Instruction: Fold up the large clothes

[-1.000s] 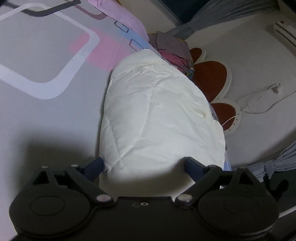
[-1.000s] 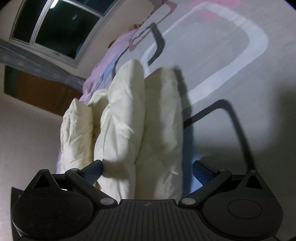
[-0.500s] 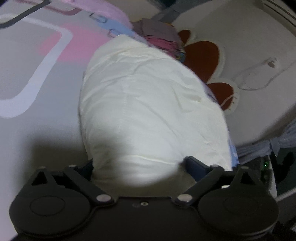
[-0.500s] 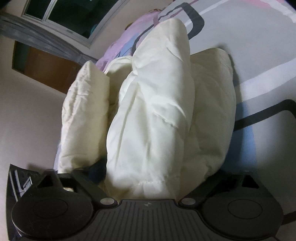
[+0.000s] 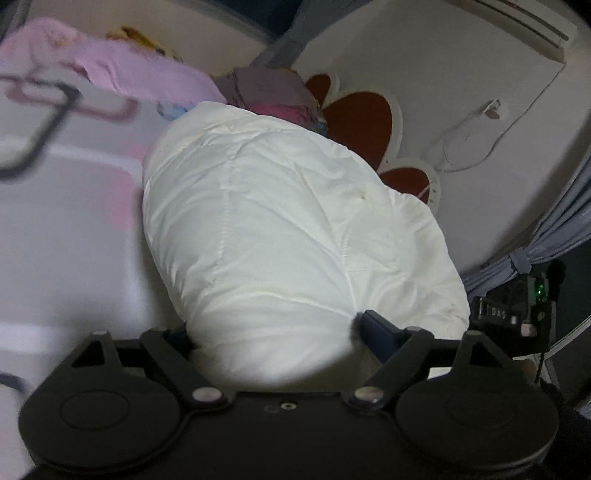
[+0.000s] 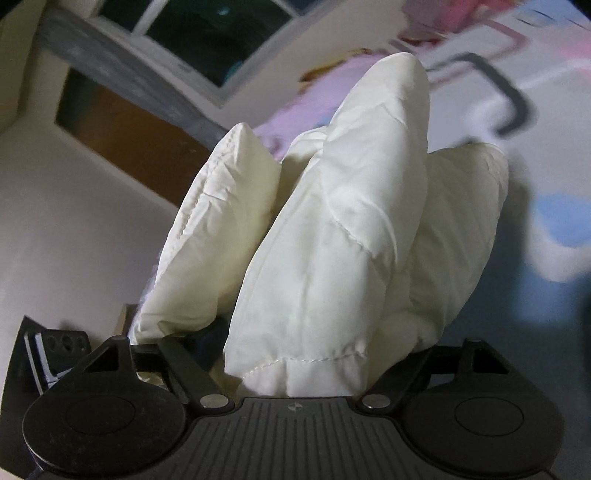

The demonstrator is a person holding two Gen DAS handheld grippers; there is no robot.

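A puffy cream quilted garment (image 5: 280,229) lies folded in a thick bundle on the patterned bed sheet (image 5: 62,229). My left gripper (image 5: 273,332) is pushed against its near end, with the padding bulging between the wide-apart fingers. In the right wrist view the same cream garment (image 6: 332,240) shows as several upright folded layers. My right gripper (image 6: 295,350) has the layers stuffed between its fingers, which are mostly hidden by the fabric.
A pink blanket (image 5: 122,70) and a purple-pink cloth pile (image 5: 269,92) lie at the head of the bed. A brown petal-shaped headboard (image 5: 362,122) and a white wall with a cable (image 5: 461,147) stand behind. A dark window (image 6: 221,33) shows at the right wrist's upper left.
Both grippers have pushed forward into the cream bundle, which now fills the space between their fingers. The views have tilted up toward the wall and window.
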